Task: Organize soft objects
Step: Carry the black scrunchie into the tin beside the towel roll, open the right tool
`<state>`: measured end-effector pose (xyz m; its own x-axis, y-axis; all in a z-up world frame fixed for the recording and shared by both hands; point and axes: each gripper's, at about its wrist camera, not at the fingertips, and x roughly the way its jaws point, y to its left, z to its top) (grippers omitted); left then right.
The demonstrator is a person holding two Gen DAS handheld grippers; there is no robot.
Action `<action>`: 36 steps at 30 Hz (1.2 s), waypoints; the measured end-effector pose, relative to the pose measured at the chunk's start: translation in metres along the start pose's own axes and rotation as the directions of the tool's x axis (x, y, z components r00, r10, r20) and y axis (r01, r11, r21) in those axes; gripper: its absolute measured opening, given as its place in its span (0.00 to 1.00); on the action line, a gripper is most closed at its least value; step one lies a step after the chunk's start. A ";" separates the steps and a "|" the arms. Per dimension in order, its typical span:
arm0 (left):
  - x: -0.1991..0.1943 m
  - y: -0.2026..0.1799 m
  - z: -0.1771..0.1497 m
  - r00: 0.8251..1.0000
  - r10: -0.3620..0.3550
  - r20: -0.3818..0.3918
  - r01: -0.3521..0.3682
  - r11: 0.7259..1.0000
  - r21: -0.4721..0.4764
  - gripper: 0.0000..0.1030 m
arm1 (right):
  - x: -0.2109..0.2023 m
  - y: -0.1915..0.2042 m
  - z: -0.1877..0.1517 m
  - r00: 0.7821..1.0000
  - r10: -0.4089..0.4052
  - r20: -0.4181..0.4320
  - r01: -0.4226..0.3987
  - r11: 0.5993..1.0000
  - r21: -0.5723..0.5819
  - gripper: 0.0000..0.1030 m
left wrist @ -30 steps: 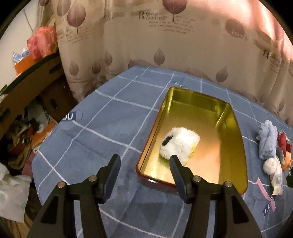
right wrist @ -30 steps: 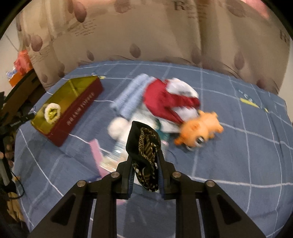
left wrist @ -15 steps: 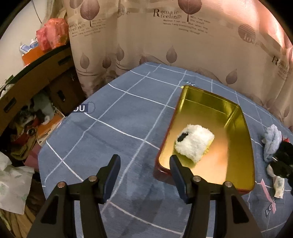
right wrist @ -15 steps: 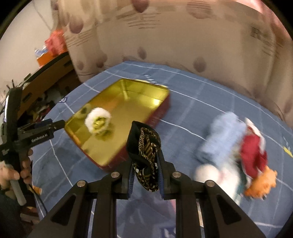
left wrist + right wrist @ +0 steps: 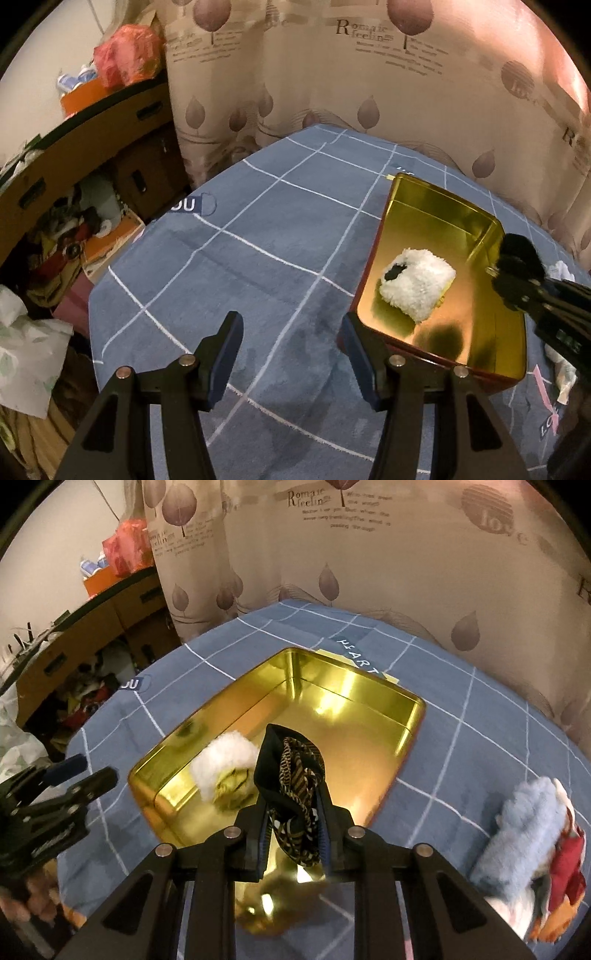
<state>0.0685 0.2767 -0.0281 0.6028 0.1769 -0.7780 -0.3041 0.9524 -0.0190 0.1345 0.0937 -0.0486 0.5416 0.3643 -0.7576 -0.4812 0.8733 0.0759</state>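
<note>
Left wrist view: your left gripper hangs spread and empty beside the gold tin. Right wrist view: your right gripper pinches a black striped pouch above the tin, near the white plush. Next: lower, then release.

The table is covered by a blue cloth crossed with white grid lines and printed labels. An open gold tin with dark red outer walls is set directly on the cloth, toward the curtain side. To the tin's right, a pile of soft things is laid on the cloth: a fluffy light-blue piece, a red cloth piece and an orange toy, touching one another. A pink strip lies near the tin's corner.
</note>
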 end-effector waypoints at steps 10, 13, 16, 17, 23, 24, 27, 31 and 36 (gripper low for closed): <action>0.000 0.005 0.000 1.000 0.004 0.001 -0.004 1.000 -0.025 0.55 | 0.040 0.004 0.011 0.997 -0.043 -0.060 0.041 0.999 -0.030 0.19; 0.002 0.004 -0.001 1.000 0.000 -0.009 0.000 1.000 -0.023 0.55 | 0.047 0.006 0.011 0.996 -0.055 -0.072 0.053 0.998 -0.041 0.19; 0.000 0.005 -0.001 1.000 0.003 -0.004 -0.003 1.000 -0.018 0.55 | 0.055 0.007 0.012 0.994 -0.069 -0.087 0.064 0.996 -0.058 0.19; 0.001 0.004 -0.001 1.000 0.002 -0.004 -0.002 1.000 -0.016 0.55 | 0.057 0.008 0.013 0.993 -0.072 -0.090 0.067 0.996 -0.062 0.19; 0.001 0.003 -0.001 1.000 0.000 -0.007 -0.001 1.000 -0.017 0.55 | 0.060 0.008 0.012 0.992 -0.081 -0.100 0.074 0.995 -0.065 0.23; 0.001 0.004 -0.001 1.000 -0.002 -0.007 0.002 1.000 -0.017 0.55 | 0.060 0.008 0.013 0.992 -0.080 -0.100 0.073 0.995 -0.066 0.25; 0.001 0.003 -0.001 1.000 -0.002 -0.006 0.002 1.000 -0.016 0.55 | 0.058 0.008 0.012 0.992 -0.080 -0.093 0.074 0.995 -0.065 0.30; 0.001 0.001 -0.002 1.000 -0.005 -0.008 0.004 1.000 -0.016 0.55 | 0.054 0.008 0.013 0.994 -0.075 -0.084 0.070 0.996 -0.055 0.38; 0.002 0.000 -0.001 1.000 -0.004 -0.010 0.004 1.000 -0.017 0.55 | 0.040 0.008 0.015 0.996 -0.057 -0.064 0.054 0.998 -0.039 0.40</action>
<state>0.0690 0.2769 -0.0303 0.5968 0.1704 -0.7841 -0.3145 0.9487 -0.0332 0.1625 0.1197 -0.0690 0.5230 0.2928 -0.8005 -0.4773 0.8787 0.0096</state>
